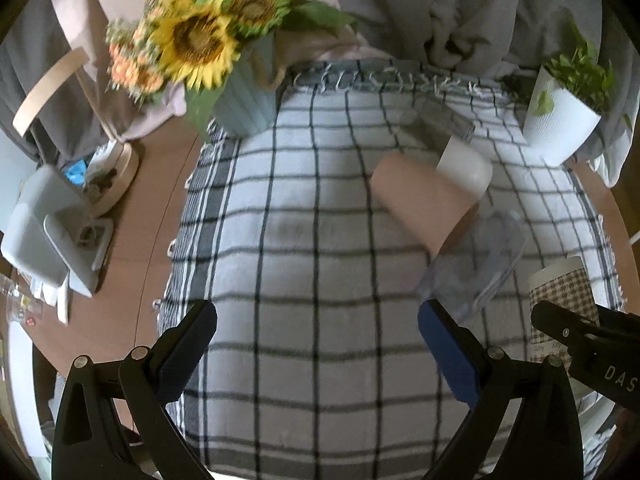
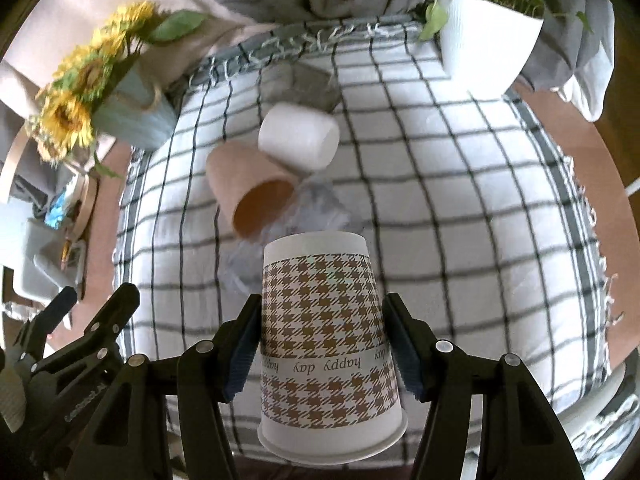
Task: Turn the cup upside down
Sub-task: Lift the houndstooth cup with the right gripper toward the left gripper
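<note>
My right gripper is shut on a houndstooth paper cup printed "happy day", held upside down with its rim toward me and its base pointing away; the cup also shows at the right edge of the left wrist view. My left gripper is open and empty above the checked cloth. A tan cup lies on its side on the cloth, mouth toward me. A white cup lies on its side behind it. A clear plastic cup lies in front of them.
A sunflower bouquet in a pale blue vase stands at the cloth's back left. A white pot with a green plant stands at the back right. A clear container lies at the back. A white tray with clutter sits left on the brown table.
</note>
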{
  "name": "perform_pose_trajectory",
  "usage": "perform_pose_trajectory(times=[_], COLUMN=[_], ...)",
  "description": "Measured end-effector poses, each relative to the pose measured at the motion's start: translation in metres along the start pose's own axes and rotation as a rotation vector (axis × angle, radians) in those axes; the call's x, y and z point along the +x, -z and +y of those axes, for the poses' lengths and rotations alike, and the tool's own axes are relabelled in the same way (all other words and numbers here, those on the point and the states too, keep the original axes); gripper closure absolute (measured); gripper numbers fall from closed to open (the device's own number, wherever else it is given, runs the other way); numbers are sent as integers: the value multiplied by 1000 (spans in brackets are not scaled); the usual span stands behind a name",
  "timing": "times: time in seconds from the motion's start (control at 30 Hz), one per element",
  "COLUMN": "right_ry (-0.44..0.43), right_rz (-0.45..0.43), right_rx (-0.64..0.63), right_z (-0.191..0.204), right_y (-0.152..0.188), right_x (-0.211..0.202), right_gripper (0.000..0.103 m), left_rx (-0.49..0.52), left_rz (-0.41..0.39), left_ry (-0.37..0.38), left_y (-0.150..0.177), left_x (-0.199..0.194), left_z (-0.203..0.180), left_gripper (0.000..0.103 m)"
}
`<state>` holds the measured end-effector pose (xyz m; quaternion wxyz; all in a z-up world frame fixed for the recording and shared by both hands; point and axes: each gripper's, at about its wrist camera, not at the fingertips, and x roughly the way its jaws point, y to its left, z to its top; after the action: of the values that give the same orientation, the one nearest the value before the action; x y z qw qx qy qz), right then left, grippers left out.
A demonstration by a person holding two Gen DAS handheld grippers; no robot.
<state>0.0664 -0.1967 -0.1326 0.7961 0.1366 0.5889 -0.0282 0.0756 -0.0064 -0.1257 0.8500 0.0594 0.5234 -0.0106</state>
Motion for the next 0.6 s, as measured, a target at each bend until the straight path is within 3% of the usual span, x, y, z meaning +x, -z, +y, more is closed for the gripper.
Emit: perform_pose_trajectory(times=[0.3, 0.6], right_ry=[-8, 17], right_rz=[88, 169], right_rx=[-16, -51], right_z=[28, 40], right_y=[36, 54], right_x=[33, 71], right_gripper=[43, 43], left_rx=[-4, 23], left_rz=[90, 170], left_ry=[8, 3], left_y=[33, 54], left_x=[24, 50], left_z=[25, 26], left_gripper=[0, 0])
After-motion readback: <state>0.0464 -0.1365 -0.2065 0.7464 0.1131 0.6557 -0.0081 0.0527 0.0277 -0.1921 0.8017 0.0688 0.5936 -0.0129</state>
